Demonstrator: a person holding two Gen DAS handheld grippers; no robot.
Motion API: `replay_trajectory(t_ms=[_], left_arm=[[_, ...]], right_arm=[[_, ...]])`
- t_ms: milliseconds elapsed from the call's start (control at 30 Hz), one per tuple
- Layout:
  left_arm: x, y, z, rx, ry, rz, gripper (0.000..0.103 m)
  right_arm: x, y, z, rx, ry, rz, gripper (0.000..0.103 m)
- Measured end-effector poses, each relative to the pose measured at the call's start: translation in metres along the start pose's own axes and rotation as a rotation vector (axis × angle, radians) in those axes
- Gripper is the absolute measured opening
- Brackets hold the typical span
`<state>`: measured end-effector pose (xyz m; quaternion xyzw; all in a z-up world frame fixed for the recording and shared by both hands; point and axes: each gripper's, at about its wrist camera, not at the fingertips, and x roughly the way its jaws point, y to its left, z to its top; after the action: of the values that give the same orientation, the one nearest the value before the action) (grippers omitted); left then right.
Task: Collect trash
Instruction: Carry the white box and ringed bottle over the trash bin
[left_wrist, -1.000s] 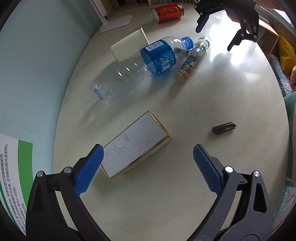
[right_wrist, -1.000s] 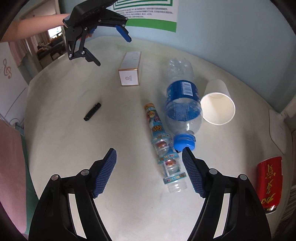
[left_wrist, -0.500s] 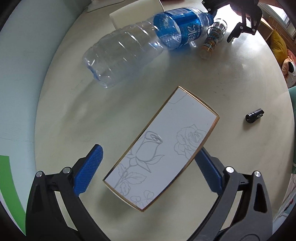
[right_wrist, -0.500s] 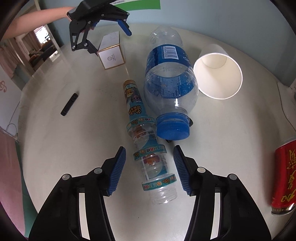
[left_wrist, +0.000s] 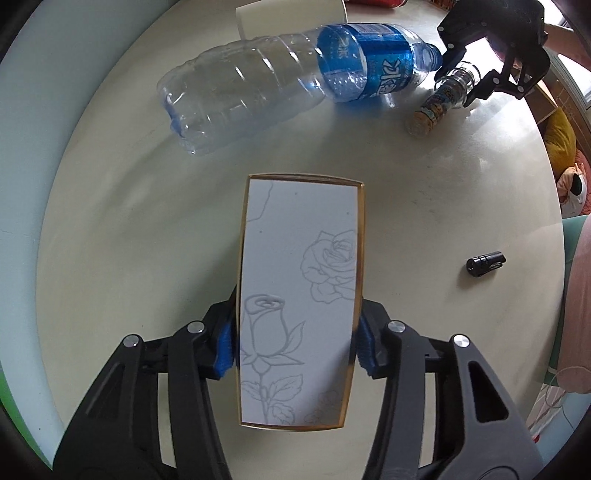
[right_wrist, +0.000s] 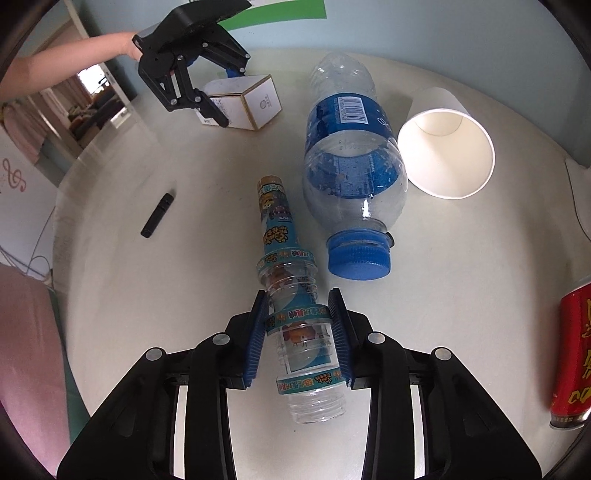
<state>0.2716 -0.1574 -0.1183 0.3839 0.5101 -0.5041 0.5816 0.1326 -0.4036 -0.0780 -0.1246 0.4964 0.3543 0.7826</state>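
A white box with gold edges and rose drawings lies on the round pale table. My left gripper is closing on it, and its blue pads press the box's long sides. A slim clear bottle with cartoon labels lies beside a large empty water bottle with a blue label. My right gripper is closing around the slim bottle's wide end, with both pads against it. In the right wrist view the left gripper stands over the box at the far side.
A white paper cup lies on its side right of the water bottle. At the right edge lies a red can. A small black cylinder rests alone on the table. A person's forearm reaches in from the left.
Both grippers came down and their jaws narrowed. The left jaws now clamp the box, which has turned straight between them. The right jaws now clamp the slim bottle.
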Motion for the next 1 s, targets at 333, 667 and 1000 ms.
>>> replay_trajectory(t_ms=[333, 667, 1000], left_arm=[[-0.034, -0.054, 0.015, 0.02, -0.023, 0.127, 0.047], [-0.081, -0.143, 0.079, 0.167, -0.069, 0.195, 0.047], [-0.06, -0.322, 0.196, 0.478, -0.135, 0.138, 0.047]], right_arm=[[-0.018, 0.004, -0.004, 0.003, -0.056, 0.02, 0.034], [-0.074, 0.032, -0.07, 0.047, -0.149, -0.082, 0.034], [-0.163, 0.095, -0.234, 0.292, -0.225, -0.243, 0.034]])
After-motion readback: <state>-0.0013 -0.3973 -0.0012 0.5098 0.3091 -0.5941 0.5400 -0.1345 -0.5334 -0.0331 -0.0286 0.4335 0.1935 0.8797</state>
